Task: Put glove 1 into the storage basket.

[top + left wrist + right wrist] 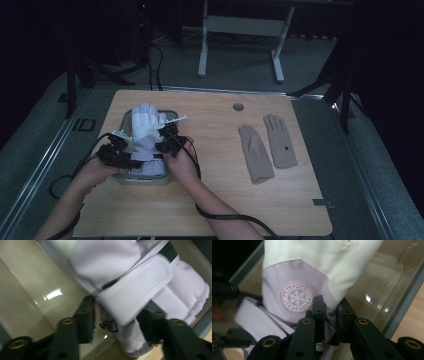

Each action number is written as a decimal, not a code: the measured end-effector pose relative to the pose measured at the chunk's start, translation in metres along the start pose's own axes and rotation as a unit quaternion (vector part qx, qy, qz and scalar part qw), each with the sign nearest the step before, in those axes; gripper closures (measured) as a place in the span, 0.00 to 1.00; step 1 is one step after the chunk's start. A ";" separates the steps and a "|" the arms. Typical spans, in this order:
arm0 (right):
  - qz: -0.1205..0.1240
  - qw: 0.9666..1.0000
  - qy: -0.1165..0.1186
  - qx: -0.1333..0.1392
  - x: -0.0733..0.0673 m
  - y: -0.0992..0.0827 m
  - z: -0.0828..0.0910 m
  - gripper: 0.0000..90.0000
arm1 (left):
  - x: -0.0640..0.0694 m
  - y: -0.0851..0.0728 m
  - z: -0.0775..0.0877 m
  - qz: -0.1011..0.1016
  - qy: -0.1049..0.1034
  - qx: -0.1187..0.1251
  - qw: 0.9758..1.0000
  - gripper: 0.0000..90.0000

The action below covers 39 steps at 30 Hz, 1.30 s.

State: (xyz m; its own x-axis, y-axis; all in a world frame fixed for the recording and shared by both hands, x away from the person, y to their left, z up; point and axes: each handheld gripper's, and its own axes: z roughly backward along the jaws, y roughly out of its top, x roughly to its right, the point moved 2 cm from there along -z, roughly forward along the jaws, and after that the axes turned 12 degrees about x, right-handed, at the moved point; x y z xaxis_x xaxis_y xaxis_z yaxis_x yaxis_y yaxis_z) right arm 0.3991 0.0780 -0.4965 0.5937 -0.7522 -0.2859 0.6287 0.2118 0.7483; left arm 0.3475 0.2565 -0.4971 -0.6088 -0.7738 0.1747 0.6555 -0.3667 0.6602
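White ski glove (145, 135) in grey tray (126, 118) on bench (225, 165). Left hand-held gripper (117, 322): jaws apart, straddling cuff. Right hand-held gripper (329, 315): clamped on glove fabric.

Tray walls (170, 145) hem glove (145, 137); table centre (215, 145) free.

Ski glove (145, 131): padded cloth, smooth matt white over the fingers, pale lilac at the cuff, with a stitched round snowflake badge (297, 297). Tray (387, 285) under it is hard and glossy, cream inside, catching light glints; table (220, 190) is matt light wood grain. Two tan gloves (266, 146) look soft, knitted or fleecy, matt; gripper jaws are matt black plastic with brass-coloured inserts.
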 end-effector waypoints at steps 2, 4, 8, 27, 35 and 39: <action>0.006 1.000 -0.008 -0.013 0.000 -0.002 -0.003 0.88 | 0.000 -0.001 0.000 0.005 0.003 0.009 1.000 0.53; 0.004 1.000 -0.007 -0.021 0.003 -0.005 -0.006 0.88 | 0.001 -0.002 0.000 0.001 0.006 0.013 1.000 0.53; 0.007 0.999 -0.007 -0.031 0.004 -0.005 -0.010 0.87 | 0.003 -0.003 -0.001 -0.008 0.017 0.009 1.000 0.53; 0.055 0.996 0.063 0.031 0.014 0.023 0.026 0.18 | 0.015 0.000 0.025 0.020 0.037 0.085 0.995 0.51; 0.074 0.995 0.060 0.026 0.025 0.018 0.037 0.17 | 0.035 0.011 0.021 0.019 0.025 0.121 0.992 0.51; 0.080 0.995 0.053 0.029 0.032 0.015 0.044 0.17 | 0.048 0.016 0.018 0.013 0.009 0.131 0.991 0.51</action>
State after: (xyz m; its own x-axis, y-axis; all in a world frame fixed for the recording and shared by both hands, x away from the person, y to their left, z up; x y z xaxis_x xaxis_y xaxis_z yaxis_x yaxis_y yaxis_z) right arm 0.4057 0.0294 -0.4679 0.7355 -0.6412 -0.2188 0.4931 0.2853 0.8218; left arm 0.3203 0.2225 -0.4649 -0.5843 -0.7908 0.1825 0.5307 -0.2021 0.8231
